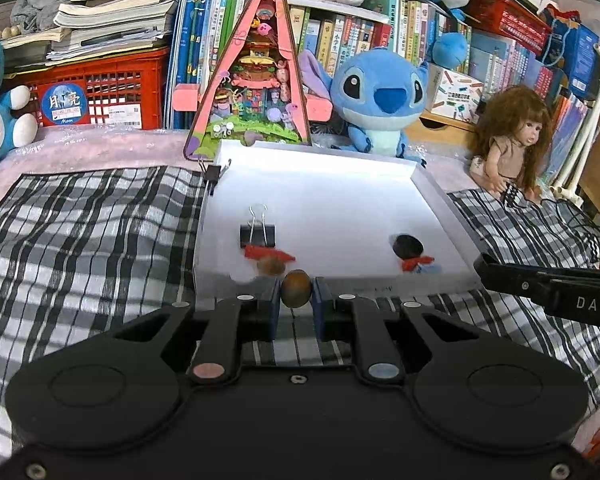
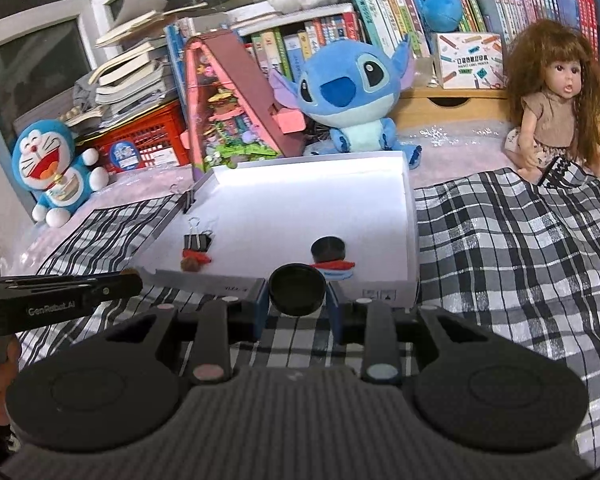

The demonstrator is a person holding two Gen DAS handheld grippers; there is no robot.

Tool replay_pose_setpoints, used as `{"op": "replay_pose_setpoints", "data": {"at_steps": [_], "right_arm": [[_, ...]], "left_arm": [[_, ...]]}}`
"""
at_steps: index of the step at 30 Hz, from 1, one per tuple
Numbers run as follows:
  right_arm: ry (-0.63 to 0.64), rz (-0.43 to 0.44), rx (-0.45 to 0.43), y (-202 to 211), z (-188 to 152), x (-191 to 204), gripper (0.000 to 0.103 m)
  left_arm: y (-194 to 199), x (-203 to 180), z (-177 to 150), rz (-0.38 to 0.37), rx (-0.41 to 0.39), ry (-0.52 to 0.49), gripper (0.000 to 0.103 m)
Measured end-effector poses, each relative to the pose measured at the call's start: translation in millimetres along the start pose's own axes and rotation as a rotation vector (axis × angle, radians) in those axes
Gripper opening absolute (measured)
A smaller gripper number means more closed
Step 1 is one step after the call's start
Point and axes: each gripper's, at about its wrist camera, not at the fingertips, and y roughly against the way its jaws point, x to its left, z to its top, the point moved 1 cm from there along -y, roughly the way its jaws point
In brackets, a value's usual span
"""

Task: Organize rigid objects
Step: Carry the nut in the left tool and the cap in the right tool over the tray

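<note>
We carry one piece in each tool toward the white tray (image 1: 440,200), which is why both hover just short of its near wall. On the left, our left tool (image 1: 296,300) pinches a small brown nut (image 1: 296,289) between its blue pads, held ahead of the near edge, likely so it can drop beside the other brown nut (image 1: 271,266) lying by the black binder clip (image 1: 257,235) and a red scrap. That grouping suggests we sort like with like. To the right, our right tool (image 2: 298,300) is closed on a black round cap (image 2: 297,289), lined up with a similar black cap (image 2: 329,249) already inside the tray. The tray rests on a black-and-white checked cloth (image 2: 500,240) over a pink cover; whether a bed or a surface lies beneath, we cannot tell. Behind stand a blue plush (image 2: 348,92), a long-haired doll (image 2: 556,92) and crowded bookshelves (image 2: 420,0).
</note>
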Motion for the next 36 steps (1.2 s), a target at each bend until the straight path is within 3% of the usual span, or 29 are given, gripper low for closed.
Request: {"op": "replay_pose_setpoints", "data": {"at_steps": [10, 15, 21, 27, 36], "right_arm": [[-0.024, -0.019, 0.053, -30.0, 36.0, -3.3, 0.036], [-0.039, -0.047, 0.083, -50.6, 53.1, -4.9, 0.036], [-0.030, -0.087, 0.092, -71.5, 65.7, -5.2, 0.036], [-0.024, -0.108, 0.106, -94.0, 71.4, -8.2, 0.036], [-0.007, -0.140, 0.123, -121.1, 74.9, -13.1, 0.036]], "left_arm": [[-33.1, 5.1, 47.1, -0.046, 0.074, 0.064, 0.015], [-55.8, 10.4, 67.1, -0.032, 0.093, 0.099, 0.015], [-86.6, 10.7, 84.8, 0.027, 0.087, 0.069, 0.015], [-115.1, 15.2, 90.6, 0.074, 0.115, 0.042, 0.016], [-136.6, 17.3, 84.2, 0.075, 0.154, 0.038, 0.016]]}}
